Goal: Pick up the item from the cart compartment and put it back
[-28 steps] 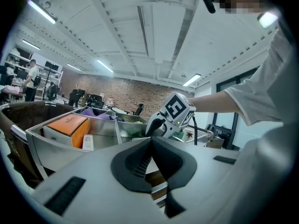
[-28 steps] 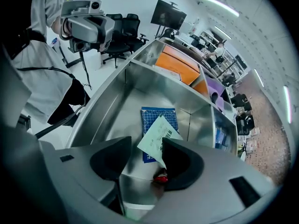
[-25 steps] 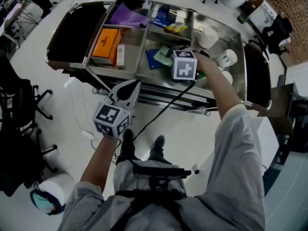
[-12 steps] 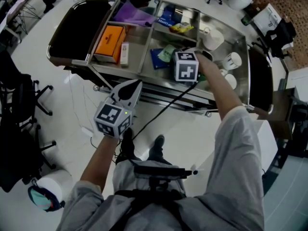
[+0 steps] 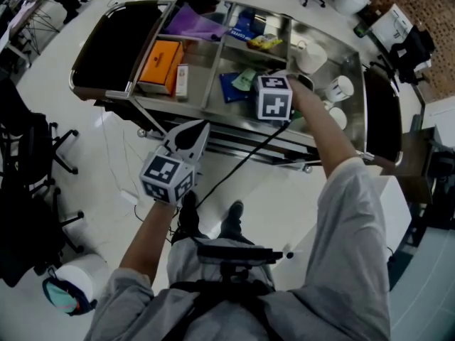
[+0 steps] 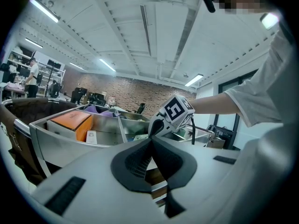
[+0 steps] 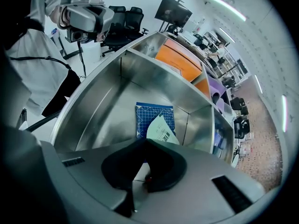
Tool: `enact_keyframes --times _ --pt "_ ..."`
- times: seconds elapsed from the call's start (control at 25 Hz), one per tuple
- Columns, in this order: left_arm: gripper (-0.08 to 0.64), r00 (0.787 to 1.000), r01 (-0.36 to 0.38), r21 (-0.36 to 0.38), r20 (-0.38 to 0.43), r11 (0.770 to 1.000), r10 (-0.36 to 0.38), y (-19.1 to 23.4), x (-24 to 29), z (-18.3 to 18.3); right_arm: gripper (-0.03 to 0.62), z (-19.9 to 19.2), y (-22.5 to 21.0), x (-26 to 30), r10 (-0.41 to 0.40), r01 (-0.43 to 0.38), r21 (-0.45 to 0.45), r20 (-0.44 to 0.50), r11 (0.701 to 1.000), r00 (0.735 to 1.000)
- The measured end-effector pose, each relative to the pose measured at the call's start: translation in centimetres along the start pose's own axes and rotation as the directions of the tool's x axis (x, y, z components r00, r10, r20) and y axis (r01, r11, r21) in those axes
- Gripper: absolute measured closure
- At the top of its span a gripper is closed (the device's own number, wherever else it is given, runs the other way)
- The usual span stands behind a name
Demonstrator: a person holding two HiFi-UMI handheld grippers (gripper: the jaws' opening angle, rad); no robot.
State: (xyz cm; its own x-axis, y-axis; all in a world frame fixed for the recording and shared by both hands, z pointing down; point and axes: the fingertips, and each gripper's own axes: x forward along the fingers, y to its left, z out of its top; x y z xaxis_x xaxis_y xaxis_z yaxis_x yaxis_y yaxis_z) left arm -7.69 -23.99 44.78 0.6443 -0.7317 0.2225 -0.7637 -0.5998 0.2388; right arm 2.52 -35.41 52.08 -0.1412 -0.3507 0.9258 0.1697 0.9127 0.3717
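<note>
Two packets (blue, green) in compartment

The cart was bare sheet metal, smooth with a dull brushed sheen. The orange box looked like matt cardboard, the pale green packet like thin paper. The white mugs were glossy and the floor smooth and shiny.

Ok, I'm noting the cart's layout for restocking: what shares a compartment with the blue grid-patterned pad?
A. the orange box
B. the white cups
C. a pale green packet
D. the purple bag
C: in the right gripper view the pale green packet lies partly over the blue grid-patterned pad, while the orange box sits in the next compartment.
</note>
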Motion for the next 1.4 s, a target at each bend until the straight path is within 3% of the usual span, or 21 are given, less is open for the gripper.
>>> enact_keyframes --times 0.44,0.72,0.88,1.2,1.4 --pt "0.554 1.0 0.004 0.019 0.0 1.0 -0.004 -0.6 -0.5 0.4 0.581 0.6 -1.0 -3.1 -0.093 0.09 0.062 0.034 0.994 0.995" --pt "0.554 1.0 0.013 0.05 0.005 0.999 -0.013 -1.6 -0.9 1.1 0.581 0.9 -1.2 -7.0 -0.173 0.159 0.156 0.075 0.975 0.982" --pt "0.554 1.0 0.016 0.067 0.002 0.998 -0.017 -2.2 -1.2 1.4 0.583 0.3 -0.7 -8.7 -0.209 0.175 0.256 0.115 0.951 0.971" --pt "0.554 1.0 0.022 0.088 0.002 0.996 -0.022 -2.9 -2.1 1.6 0.582 -0.5 0.7 -14.5 -0.378 0.229 0.516 0.204 0.825 0.903" --pt "0.554 1.0 0.016 0.108 -0.002 0.994 -0.015 -3.0 -2.8 1.6 0.583 -1.0 2.2 -18.7 -0.498 0.184 0.693 0.284 0.698 0.819"
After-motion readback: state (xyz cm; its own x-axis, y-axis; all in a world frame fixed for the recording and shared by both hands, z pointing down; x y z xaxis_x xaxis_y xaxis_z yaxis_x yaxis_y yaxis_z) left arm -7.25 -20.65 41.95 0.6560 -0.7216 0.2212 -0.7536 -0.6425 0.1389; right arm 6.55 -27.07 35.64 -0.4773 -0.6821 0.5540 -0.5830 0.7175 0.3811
